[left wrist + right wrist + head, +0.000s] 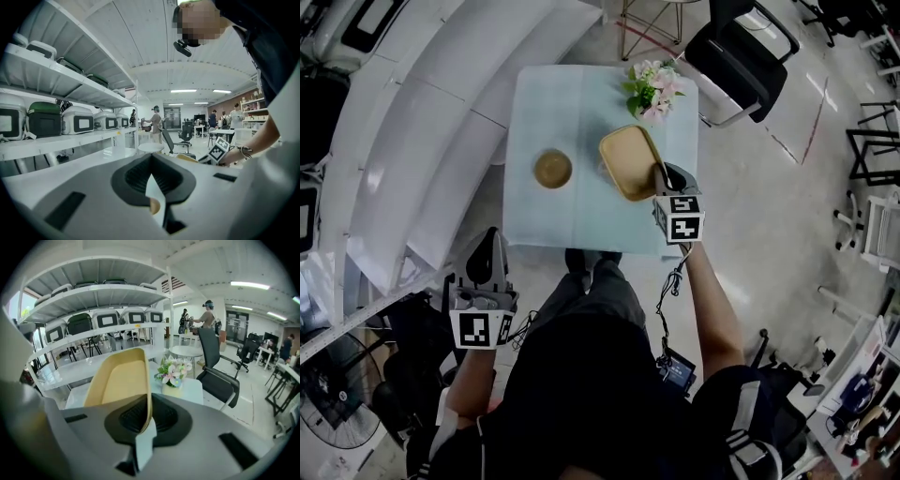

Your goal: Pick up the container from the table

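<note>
Closest to the head camera are the person's dark clothes and forearms. Left gripper [485,251] hangs beside the table [572,103], off its near left corner, jaws drawn together on nothing, idle. Right gripper [665,175] is over the table's near right part, jaws pinched tight on the rim of the container [628,161]. That is a shallow tan tray with rounded corners, empty. The right gripper view shows it jutting out from the jaws, tipped up on edge, with the table below; it looks clear of the surface. Flowers [652,89] stand just beyond it, and a round brown bowl [552,169] sits well to its left. Handling, my judgement: light and thin-walled, likely moulded pulp or plastic. It is stiff enough to hold its shape from a one-edge pinch, though the rim may flex. Hold is on the near rim only, so the whole tray hangs out past the jaws and could swing or slip if jerked. A hold nearer the middle of a long side would balance better. Not fragile; a drop would cost little.
</note>
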`<state>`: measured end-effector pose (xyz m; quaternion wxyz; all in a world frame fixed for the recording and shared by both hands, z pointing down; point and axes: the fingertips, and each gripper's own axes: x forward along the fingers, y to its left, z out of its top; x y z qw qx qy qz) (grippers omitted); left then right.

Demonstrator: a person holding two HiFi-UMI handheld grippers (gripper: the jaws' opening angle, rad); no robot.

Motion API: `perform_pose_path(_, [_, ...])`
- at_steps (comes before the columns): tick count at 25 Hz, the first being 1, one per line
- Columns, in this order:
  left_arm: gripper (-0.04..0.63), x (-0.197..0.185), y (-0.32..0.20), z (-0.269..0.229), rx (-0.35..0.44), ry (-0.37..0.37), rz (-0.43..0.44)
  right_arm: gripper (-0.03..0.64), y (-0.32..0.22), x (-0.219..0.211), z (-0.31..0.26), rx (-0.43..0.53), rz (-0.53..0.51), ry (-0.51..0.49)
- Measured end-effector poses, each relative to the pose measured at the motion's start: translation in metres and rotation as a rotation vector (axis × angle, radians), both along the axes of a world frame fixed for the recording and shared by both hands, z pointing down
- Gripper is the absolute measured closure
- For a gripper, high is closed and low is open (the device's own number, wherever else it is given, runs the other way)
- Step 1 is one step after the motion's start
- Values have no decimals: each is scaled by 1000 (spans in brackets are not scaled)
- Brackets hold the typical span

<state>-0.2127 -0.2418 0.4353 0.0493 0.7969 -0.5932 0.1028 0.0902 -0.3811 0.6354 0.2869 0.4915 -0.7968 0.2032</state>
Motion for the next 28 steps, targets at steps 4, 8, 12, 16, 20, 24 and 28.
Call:
perform_pose_path(4, [592,6,0,-11,33,-10,29,607,14,2,-50,75,42,-55])
perform_pose_path(8, [592,12,-3,-23,73,-30,50,607,27,1,-95,142,61,-92])
perform_pose_path(12, [592,17,-2,-33,114,-51,67,606,44,3,-138,218,91,-120])
perform_pose_path(16, [592,18,2,-42,139,-56,68,606,63,4,-178,299,116,-122])
perform_pose_path(20, [592,19,4,-51,160,-63,70,606,81,4,-205,351,141,-140])
perform_pose_path(24, [592,22,8,-61,183,-68,75,606,98,3,-234,412,154,-159])
perform_pose_path(28, [592,25,11,-73,208,-53,79,606,112,3,-266,480,166,-166])
